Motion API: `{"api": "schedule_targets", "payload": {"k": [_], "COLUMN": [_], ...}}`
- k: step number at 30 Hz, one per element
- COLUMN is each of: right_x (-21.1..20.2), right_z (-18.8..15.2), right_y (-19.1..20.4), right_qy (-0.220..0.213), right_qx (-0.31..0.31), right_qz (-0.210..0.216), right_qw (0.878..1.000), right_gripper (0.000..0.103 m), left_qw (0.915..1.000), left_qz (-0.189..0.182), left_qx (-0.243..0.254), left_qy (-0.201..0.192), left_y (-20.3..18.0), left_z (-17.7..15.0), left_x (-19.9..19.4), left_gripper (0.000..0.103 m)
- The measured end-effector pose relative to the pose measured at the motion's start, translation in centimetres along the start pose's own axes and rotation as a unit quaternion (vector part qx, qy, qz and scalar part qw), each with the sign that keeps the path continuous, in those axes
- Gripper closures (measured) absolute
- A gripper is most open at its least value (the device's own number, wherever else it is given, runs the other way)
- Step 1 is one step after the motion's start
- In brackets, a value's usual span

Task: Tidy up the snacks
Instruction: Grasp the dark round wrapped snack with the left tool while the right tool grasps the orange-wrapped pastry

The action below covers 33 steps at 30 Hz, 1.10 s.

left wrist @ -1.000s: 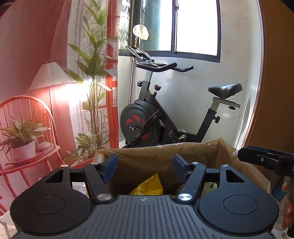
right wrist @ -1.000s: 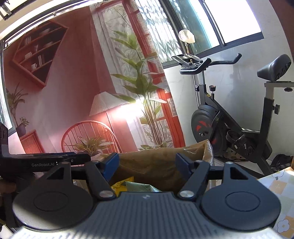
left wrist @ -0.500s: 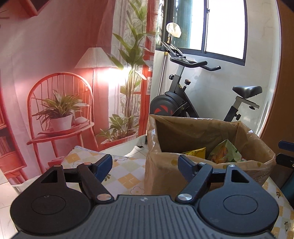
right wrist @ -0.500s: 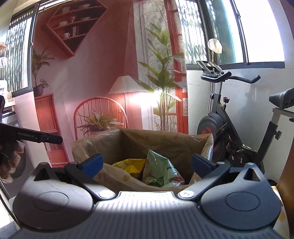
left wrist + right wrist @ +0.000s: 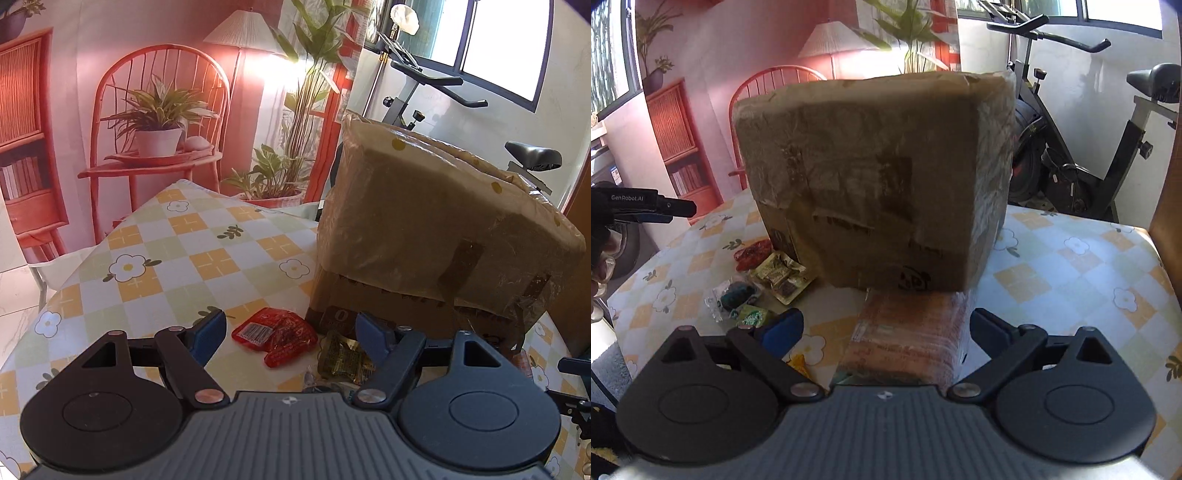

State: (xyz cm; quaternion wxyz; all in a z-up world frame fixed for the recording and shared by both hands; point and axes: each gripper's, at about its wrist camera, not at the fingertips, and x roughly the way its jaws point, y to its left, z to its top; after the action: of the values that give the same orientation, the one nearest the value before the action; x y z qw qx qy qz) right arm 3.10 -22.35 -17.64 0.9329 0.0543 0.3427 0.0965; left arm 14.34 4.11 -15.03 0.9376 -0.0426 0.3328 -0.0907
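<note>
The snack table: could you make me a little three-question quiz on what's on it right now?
1. True or false: the red snack packet lies inside the cardboard box.
2. Which tool has the orange-red package between its open fingers?
3. What pattern is on the tablecloth?

Key:
1. False; it lies on the tablecloth beside the box, near the left tool.
2. The right tool, not gripping it.
3. Yellow and green checks with white flowers.

We can't see inside the cardboard box (image 5: 875, 177) — orange packet (image 5: 908, 343) at 6 o'clock blurred, near end hidden — print unreadable.
</note>
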Motion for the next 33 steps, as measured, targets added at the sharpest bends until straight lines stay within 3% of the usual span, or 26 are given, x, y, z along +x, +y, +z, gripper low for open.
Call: {"api": "schedule_targets", "payload": {"k": [6, 12, 15, 22, 27, 33], "right_x": [0.7, 1.2, 2.7, 8.0, 8.5, 7.6], "right_z": [-2.0, -1.4, -0.4, 0.0, -0.2, -0.1], "right_y": [0.0, -0.6, -0.4, -0.1, 0.0, 1.3], "right_qy": [0.049, 0.028, 0.016, 0.053, 0.058, 0.050], "right_qx": [0.029, 0.032, 0.020, 0.029, 0.036, 0.036], "right_qz": [-0.015, -0.040, -0.042, -0.074, -0.062, -0.014], "right_qw": [0.998, 0.998, 0.999, 0.995, 0.996, 0.998], "right_gripper": [0.005, 0.005, 0.000, 0.000, 0.019, 0.020], "left_qw": [0.9998, 0.9996, 0.9995, 0.9995, 0.9992, 0.9982], "left_qz": [-0.006, -0.004, -0.004, 0.004, 0.012, 0.001], "left_qx": [0.002, -0.004, -0.003, -0.006, -0.010, 0.001], "left_qy": [0.016, 0.027, 0.030, 0.031, 0.038, 0.060], "left_y": [0.0, -0.1, -0.3, 0.4, 0.8, 1.2], "left_z": [-1.1, -1.8, -2.0, -2.3, -2.5, -3.5], "left_x": [1.0, 1.5, 1.6, 1.4, 1.7, 2.7], "left_gripper": [0.025, 0.025, 0.025, 0.025, 0.027, 0.039]}}
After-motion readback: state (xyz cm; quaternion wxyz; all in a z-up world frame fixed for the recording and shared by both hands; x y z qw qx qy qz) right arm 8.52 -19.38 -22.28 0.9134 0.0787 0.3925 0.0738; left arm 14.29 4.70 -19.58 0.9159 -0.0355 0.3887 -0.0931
